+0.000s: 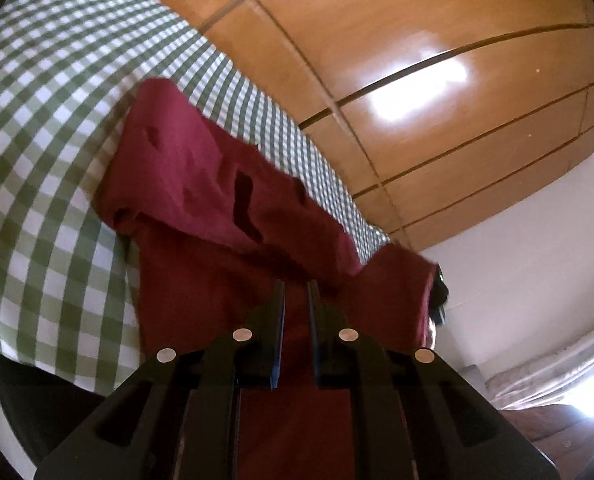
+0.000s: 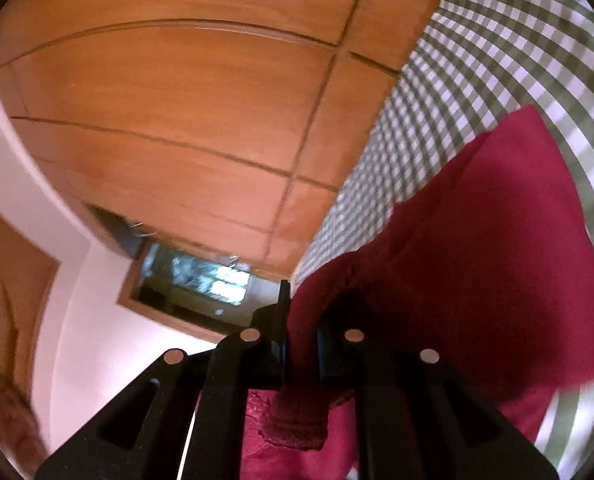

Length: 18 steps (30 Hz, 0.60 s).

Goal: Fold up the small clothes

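A dark red garment (image 1: pixel 201 184) lies partly on a green-and-white checked cloth (image 1: pixel 37 160), with one edge lifted. My left gripper (image 1: pixel 296 292) is shut on that lifted edge, and red fabric fills the narrow slot between its fingers. In the right wrist view the same red garment (image 2: pixel 477 264) hangs from my right gripper (image 2: pixel 301 300), which is shut on a hemmed edge; the bunched hem (image 2: pixel 297 428) sticks out below the pads. The other gripper (image 1: pixel 439 292) shows as a dark shape at the garment's far corner.
Orange-brown wooden wardrobe panels (image 1: pixel 417 60) stand behind the checked surface. A white wall (image 1: pixel 517 272) lies to the right. In the right wrist view a dark opening (image 2: pixel 193 280) with bright reflections sits under the wooden panels (image 2: pixel 177 100). The checked cloth (image 2: pixel 517 48) fills the upper right.
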Motion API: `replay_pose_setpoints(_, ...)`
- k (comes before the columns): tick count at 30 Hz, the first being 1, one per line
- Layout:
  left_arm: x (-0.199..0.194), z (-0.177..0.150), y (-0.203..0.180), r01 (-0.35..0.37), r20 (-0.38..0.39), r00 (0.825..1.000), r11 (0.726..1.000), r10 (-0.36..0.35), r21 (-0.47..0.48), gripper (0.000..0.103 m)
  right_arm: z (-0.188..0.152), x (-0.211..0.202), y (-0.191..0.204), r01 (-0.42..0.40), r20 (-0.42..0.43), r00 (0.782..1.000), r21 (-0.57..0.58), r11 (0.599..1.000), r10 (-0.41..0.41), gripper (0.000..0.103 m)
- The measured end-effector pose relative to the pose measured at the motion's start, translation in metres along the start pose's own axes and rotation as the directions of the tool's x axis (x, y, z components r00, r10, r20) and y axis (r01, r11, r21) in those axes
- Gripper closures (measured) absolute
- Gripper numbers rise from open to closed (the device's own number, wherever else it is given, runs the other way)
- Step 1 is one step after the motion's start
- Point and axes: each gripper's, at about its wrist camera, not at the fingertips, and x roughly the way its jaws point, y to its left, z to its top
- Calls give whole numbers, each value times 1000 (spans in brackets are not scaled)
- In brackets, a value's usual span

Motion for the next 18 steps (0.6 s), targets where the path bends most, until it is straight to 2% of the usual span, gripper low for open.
replay_pose_setpoints(4, 6, -2, 4, -37, -7, 999, 999, 37, 0, 94, 19, 23, -32, 160, 65, 984, 78, 984, -165, 93)
replay_pose_setpoints(6, 9, -3, 5, -62, -4, 998, 998, 62, 1, 76, 25, 25, -52, 211, 106, 969, 132, 969, -225, 93)
replay_pose_setpoints(7, 9, -3, 5, -79, 7, 997, 997, 79, 6, 54, 26, 24, -59, 226, 122, 962, 145, 963, -244, 93)
replay_pose_setpoints(8, 8, -5, 5, -88, 20, 996, 996, 88, 17, 42, 27, 23, -68, 232, 144, 956, 167, 958, -256, 96)
replay_pose_setpoints(12, 7, -10, -12, -122, 47, 992, 983, 116, 137, 41, 26, 16, -76, 230, 197, 945, 170, 958, -261, 96)
replay_pose_setpoints(13, 8, -13, -19, -136, 58, 990, 972, 127, 194, 38, 25, 16, -76, 236, 196, 944, 161, 958, -266, 96)
replay_pose_setpoints(14, 10, -15, -25, -143, 64, 989, 961, 132, 237, 30, 24, 15, -75, 238, 193, 945, 151, 960, -264, 96)
replay_pose_setpoints(18, 20, -28, -44, -145, 49, 989, 892, 137, 428, 28, 23, 11, -81, 221, 188, 950, 151, 964, -248, 96)
